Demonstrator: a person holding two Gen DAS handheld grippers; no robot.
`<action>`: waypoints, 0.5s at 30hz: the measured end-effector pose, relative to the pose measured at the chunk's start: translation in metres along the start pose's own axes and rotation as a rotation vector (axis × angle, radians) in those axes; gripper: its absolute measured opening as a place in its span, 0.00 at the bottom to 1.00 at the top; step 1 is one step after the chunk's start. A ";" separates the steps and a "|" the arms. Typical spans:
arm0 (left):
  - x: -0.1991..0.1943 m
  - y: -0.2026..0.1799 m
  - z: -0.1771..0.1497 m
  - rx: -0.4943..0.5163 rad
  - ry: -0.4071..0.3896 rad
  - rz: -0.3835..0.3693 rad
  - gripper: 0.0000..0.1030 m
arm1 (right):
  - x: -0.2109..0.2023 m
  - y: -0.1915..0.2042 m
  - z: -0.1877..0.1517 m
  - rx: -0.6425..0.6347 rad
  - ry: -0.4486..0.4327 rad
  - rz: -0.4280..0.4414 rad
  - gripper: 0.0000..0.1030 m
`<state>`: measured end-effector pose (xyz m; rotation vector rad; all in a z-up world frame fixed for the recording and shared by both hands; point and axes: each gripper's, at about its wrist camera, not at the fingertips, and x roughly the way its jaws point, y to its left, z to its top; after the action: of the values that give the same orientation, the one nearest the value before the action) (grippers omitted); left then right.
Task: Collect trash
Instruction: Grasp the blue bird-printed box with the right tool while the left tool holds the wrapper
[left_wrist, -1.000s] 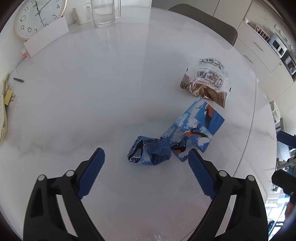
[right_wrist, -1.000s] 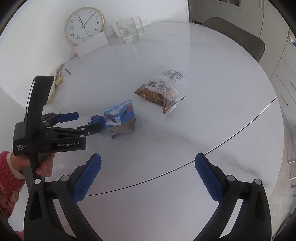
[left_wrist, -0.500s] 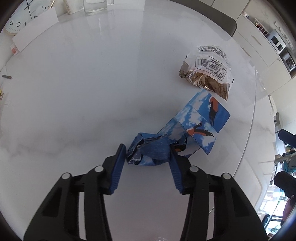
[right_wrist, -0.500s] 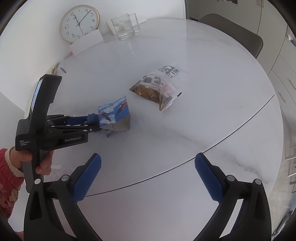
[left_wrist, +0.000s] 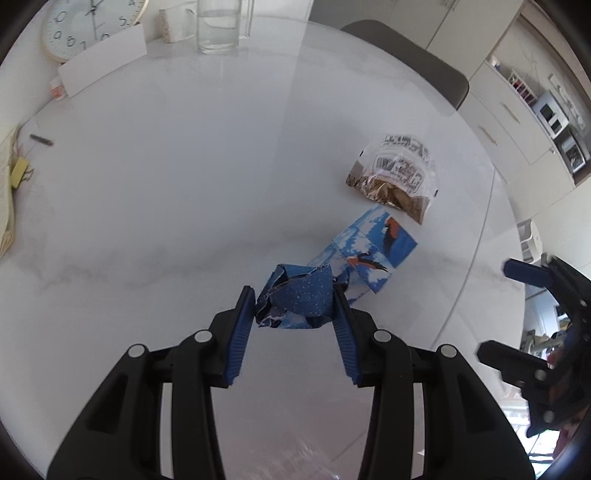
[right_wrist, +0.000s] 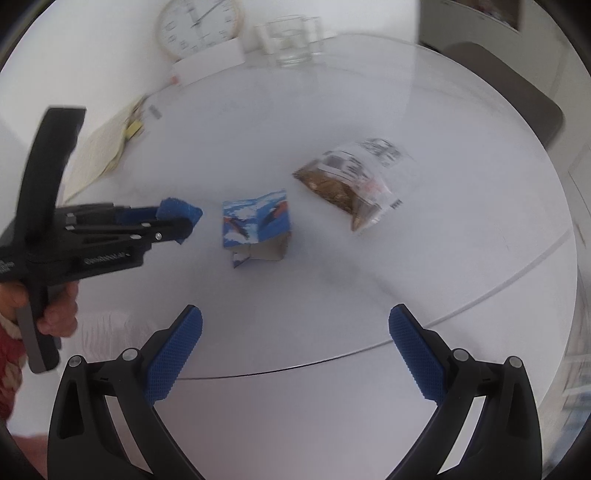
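Between the left hand-held gripper's pinching pads, a crumpled blue wrapper, right hand-held gripper spread, its view motion-blurred

- crumpled wrapper between left gripper pads, near table centre
- folded carton just beyond wrapper
- snack bag behind carton, toward right edge
- clock, glass at far edge

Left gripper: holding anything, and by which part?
Yes: left gripper pinches the crumpled blue wrapper across its sides, lifted clear of the table. Right gripper holds nothing.
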<state>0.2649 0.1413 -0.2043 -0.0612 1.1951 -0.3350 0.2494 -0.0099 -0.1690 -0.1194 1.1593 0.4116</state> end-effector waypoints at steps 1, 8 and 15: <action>-0.006 0.000 -0.003 -0.010 -0.010 0.002 0.40 | 0.001 0.003 0.003 -0.050 0.007 0.006 0.97; -0.041 0.003 -0.031 -0.152 -0.053 0.036 0.40 | 0.017 0.019 0.032 -0.381 0.070 0.106 0.97; -0.062 -0.010 -0.059 -0.336 -0.082 0.093 0.40 | 0.049 0.037 0.056 -0.796 0.147 0.183 0.97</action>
<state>0.1881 0.1572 -0.1682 -0.3072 1.1592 -0.0468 0.3006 0.0540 -0.1867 -0.7482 1.0962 1.0265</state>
